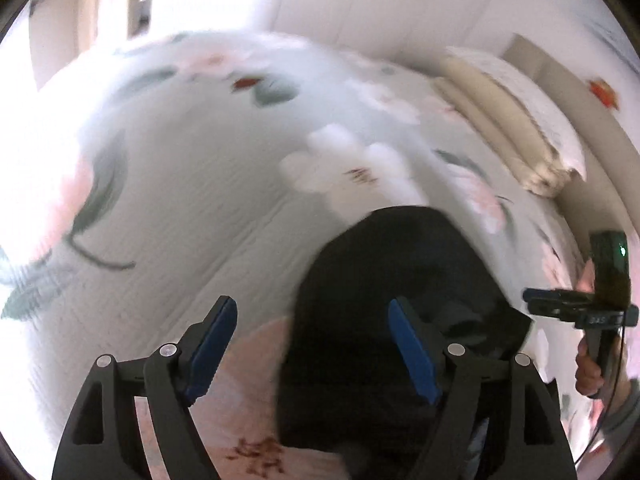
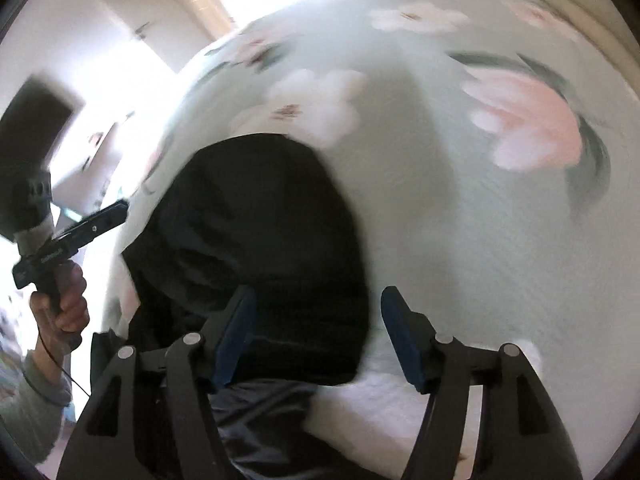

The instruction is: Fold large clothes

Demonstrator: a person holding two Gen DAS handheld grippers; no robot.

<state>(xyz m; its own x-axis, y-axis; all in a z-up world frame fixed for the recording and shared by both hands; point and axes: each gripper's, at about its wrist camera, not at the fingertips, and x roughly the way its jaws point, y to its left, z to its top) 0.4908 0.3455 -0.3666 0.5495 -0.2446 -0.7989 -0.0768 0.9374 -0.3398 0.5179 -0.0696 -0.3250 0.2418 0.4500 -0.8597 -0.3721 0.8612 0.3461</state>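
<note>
A black garment (image 1: 384,304) lies folded in a compact bundle on the pale floral bedspread (image 1: 180,200). It also shows in the right wrist view (image 2: 272,240). My left gripper (image 1: 312,320) is open and empty, hovering above the garment's left edge. My right gripper (image 2: 316,312) is open and empty above the garment's right edge. Each gripper shows in the other's view, hand-held: the right one at the right edge (image 1: 560,304), the left one at the left edge (image 2: 100,220). Both views are motion-blurred.
The bedspread (image 2: 460,220) fills most of both views. A beige headboard and folded bedding (image 1: 520,128) lie at the far right. White walls and a bright doorway (image 2: 120,60) lie beyond the bed.
</note>
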